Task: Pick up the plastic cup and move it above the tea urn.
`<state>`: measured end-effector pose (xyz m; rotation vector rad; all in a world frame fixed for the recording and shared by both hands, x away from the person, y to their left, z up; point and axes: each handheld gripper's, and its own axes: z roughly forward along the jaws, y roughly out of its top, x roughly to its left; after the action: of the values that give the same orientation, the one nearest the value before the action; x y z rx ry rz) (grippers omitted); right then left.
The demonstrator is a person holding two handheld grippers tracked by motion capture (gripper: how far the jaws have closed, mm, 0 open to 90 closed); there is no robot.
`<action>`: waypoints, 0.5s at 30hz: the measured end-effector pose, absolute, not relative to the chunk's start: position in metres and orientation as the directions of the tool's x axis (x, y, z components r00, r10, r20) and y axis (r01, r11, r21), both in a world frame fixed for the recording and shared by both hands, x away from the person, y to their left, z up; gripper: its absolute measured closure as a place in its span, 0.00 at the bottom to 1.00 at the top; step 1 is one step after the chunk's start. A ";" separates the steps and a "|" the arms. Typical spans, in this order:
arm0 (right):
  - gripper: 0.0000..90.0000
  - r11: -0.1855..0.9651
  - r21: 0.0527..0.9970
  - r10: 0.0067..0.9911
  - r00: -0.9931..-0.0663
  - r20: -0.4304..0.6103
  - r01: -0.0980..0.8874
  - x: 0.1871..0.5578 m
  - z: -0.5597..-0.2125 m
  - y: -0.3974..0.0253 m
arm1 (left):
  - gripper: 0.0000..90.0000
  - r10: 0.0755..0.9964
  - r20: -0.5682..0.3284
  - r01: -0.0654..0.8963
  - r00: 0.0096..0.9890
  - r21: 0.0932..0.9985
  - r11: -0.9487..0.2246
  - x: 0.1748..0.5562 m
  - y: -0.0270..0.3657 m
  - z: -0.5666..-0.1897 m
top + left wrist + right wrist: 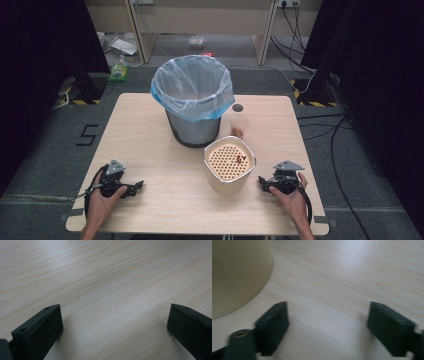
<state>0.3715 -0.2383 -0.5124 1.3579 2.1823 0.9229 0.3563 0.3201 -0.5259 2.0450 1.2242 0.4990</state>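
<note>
While I watch from the high view, the pale wooden desk (150,140) takes up most of the scene. Toward its far middle stands a grey trash bin (192,100) lined with a clear-blue plastic bag. Just in front of it and to the right sits a cream container (229,165) with a perforated insert, a few small reddish bits lying on the holes. Between bin and container I see a small translucent cup (240,122), and beyond it a dark round spot (237,107) on the desk. My left gripper (135,187) rests near the front-left edge, jaws spread wide over bare wood. My right gripper (262,182) sits just beside the container, jaws also apart, holding nothing.
</note>
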 end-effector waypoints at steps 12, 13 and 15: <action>0.19 0.288 0.757 0.902 -0.432 -0.009 0.586 0.382 -0.487 -0.243 | 0.00 0.876 -0.023 0.610 0.481 0.727 -0.316 0.356 0.320 -0.526; 0.19 0.288 0.757 0.902 -0.432 -0.009 0.586 0.382 -0.487 -0.243 | 0.00 0.876 -0.023 0.610 0.481 0.727 -0.316 0.356 0.320 -0.526; 0.20 0.291 0.762 0.901 -0.433 -0.015 0.579 0.386 -0.480 -0.242 | 0.00 0.876 -0.023 0.610 0.481 0.727 -0.316 0.356 0.320 -0.526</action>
<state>0.3857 -0.2425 -0.4802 1.3227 2.1193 0.9677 0.3563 0.3201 -0.5259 2.0451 1.2240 0.4992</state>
